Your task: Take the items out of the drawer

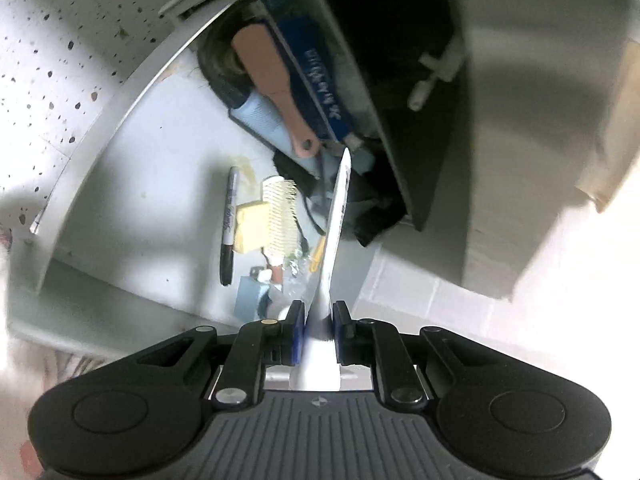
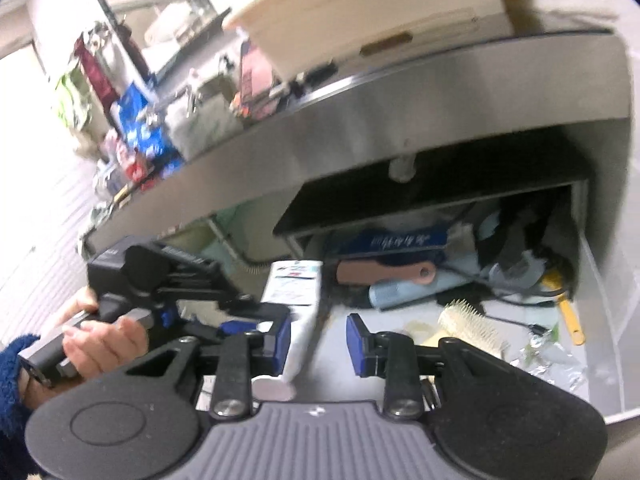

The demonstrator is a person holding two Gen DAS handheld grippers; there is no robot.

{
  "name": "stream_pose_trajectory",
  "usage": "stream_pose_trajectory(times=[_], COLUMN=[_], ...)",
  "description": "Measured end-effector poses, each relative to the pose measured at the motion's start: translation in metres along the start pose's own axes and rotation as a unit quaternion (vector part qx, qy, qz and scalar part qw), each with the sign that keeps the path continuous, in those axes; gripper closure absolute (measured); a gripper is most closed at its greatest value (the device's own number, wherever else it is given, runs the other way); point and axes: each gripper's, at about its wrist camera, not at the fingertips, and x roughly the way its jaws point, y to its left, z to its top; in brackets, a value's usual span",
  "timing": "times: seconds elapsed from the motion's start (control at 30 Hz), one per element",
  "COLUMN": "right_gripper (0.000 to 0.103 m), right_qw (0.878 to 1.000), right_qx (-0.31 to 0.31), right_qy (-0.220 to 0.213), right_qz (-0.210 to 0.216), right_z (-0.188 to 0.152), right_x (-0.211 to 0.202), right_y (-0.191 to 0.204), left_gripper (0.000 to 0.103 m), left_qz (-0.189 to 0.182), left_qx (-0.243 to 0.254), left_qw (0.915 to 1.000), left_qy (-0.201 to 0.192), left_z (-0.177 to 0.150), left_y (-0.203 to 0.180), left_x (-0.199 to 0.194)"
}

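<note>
My left gripper [image 1: 319, 320] is shut on a white tube [image 1: 335, 216], held edge-on above the open drawer [image 1: 132, 184]. The right wrist view shows the same tube [image 2: 298, 300] with its cap [image 2: 274, 389] down, in the left gripper [image 2: 256, 316]. My right gripper [image 2: 318, 344] is open and empty in front of the drawer [image 2: 608, 320]. In the drawer lie a black marker [image 1: 228, 220], a cream hairbrush [image 1: 280, 212] [image 2: 472, 324], a yellow sponge [image 1: 248, 228], a pink brush [image 1: 276, 92] [image 2: 384, 274] and a blue box [image 1: 316, 76] [image 2: 388, 240].
A steel counter edge [image 2: 360, 120] overhangs the drawer, crowded with packages [image 2: 140, 128] and a cream tub [image 2: 360, 12]. Black cables [image 2: 516, 300], a yellow-handled tool [image 2: 568, 316] and crumpled foil [image 2: 552, 356] lie at the drawer's right. Speckled floor [image 1: 52, 60] is at left.
</note>
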Motion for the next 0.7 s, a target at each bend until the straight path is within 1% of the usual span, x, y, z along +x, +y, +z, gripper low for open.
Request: stream_pose_trajectory(times=[0.07, 0.17, 0.4, 0.53, 0.7], right_gripper=[0.072, 0.072, 0.072, 0.072, 0.072], right_qw=[1.000, 1.000, 0.998, 0.997, 0.995], right_qx=[0.006, 0.015, 0.043, 0.059, 0.070], right_qy=[-0.010, -0.020, -0.045, -0.059, -0.070], right_qz=[-0.001, -0.003, 0.002, 0.007, 0.013], right_z=[-0.002, -0.006, -0.015, -0.019, -0.021], right_x=[-0.009, -0.021, -0.035, -0.043, -0.050], right_y=[0.000, 0.000, -0.006, -0.010, -0.011], left_gripper=[0.088, 0.088, 0.088, 0.088, 0.088], left_qz=[-0.007, -0.013, -0.028, -0.034, -0.013], left_qx=[0.012, 0.046, 0.103, 0.140, 0.188], left_qw=[0.9999, 0.9989, 0.9939, 0.9890, 0.9817], left_qy=[0.000, 0.002, 0.028, 0.033, 0.025], left_z=[-0.005, -0.016, -0.035, -0.039, -0.026], left_y=[-0.008, -0.029, -0.085, -0.128, -0.191], left_x=[-0.013, -0.032, -0.071, -0.081, -0.075])
